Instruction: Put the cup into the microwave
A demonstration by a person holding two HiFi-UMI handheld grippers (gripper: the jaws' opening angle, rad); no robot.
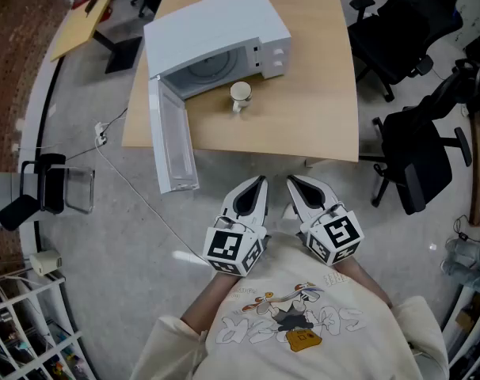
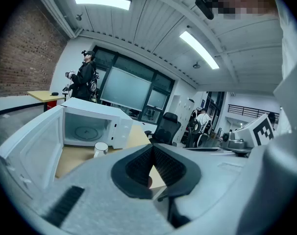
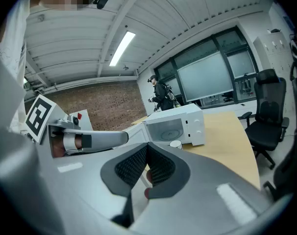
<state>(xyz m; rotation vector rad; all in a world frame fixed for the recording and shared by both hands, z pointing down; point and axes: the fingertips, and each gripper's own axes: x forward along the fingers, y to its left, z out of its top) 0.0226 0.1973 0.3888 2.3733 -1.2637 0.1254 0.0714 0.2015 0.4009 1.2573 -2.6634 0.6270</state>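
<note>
Left gripper (image 1: pixel 258 182) and right gripper (image 1: pixel 293 182) are both pressed together, empty. Risk: reaching without spreading first tips the white mug (image 1: pixel 240 95); the open microwave door (image 1: pixel 173 139) crowds the left approach.

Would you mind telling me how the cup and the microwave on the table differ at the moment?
The microwave is a large box, the cup small and round. The microwave stands with its door swung wide open; the cup stands upright on the table just in front of that opening, not inside. Both are white and rest on the same wooden table.
</note>
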